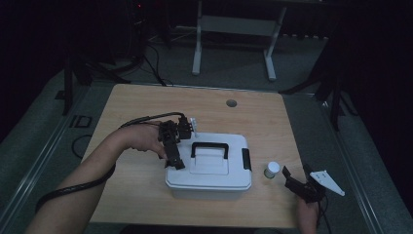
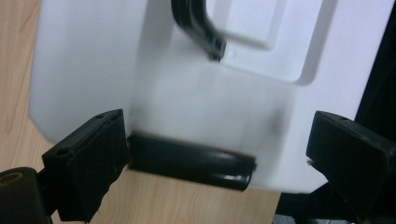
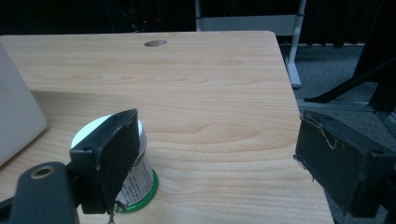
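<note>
A white plastic box (image 1: 209, 170) with a black carry handle (image 1: 210, 146) sits at the middle of the wooden table (image 1: 146, 102). My left gripper (image 1: 175, 163) hangs over the box's left side, open. In the left gripper view its jaws stand wide on either side of the box's black side latch (image 2: 191, 161), the left jaw close against the latch's end. A small white bottle (image 1: 272, 169) with a green base stands to the right of the box. My right gripper (image 1: 297, 171) is open beside it; in the right gripper view the bottle (image 3: 142, 182) is partly hidden behind the left jaw.
A second black latch (image 1: 246, 159) is on the box's right side. The table has a round cable hole (image 1: 231, 103) near its far edge. Beyond the table stand a white desk frame (image 1: 234, 39) and dark stands on grey floor.
</note>
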A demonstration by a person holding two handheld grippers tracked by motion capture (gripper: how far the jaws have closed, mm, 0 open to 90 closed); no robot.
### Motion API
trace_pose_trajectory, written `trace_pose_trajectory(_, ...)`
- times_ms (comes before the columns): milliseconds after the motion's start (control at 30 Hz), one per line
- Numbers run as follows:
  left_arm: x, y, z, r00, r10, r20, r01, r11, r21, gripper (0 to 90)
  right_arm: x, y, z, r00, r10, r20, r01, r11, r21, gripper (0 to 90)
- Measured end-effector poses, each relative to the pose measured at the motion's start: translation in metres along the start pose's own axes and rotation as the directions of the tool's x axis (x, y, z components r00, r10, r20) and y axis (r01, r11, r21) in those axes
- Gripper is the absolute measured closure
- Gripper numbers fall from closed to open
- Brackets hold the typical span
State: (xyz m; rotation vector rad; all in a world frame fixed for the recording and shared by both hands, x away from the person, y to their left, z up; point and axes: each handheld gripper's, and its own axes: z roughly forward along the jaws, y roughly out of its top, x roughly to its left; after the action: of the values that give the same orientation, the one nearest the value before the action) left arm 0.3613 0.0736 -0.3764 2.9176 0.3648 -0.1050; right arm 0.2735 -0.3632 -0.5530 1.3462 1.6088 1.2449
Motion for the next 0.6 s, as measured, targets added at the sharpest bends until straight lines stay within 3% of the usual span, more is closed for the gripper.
trace_pose_trajectory(267, 0.002, 0.011, 0.004, 0.9998, 0.013, -0.012, -0.013, 0.9999, 0.010, 6.9, 0.000, 0.000, 0.000, 1.0000, 0.003, -0.002, -0.003, 1.000, 0.000, 13.4)
trace_pose_trajectory(600, 0.003, 0.027, 0.005, 0.9991, 0.037, -0.019, -0.037, 0.9992, 0.015, 24.9, -0.001, 0.000, 0.000, 1.0000, 0.000, -0.004, 0.000, 1.000, -0.001, 13.4)
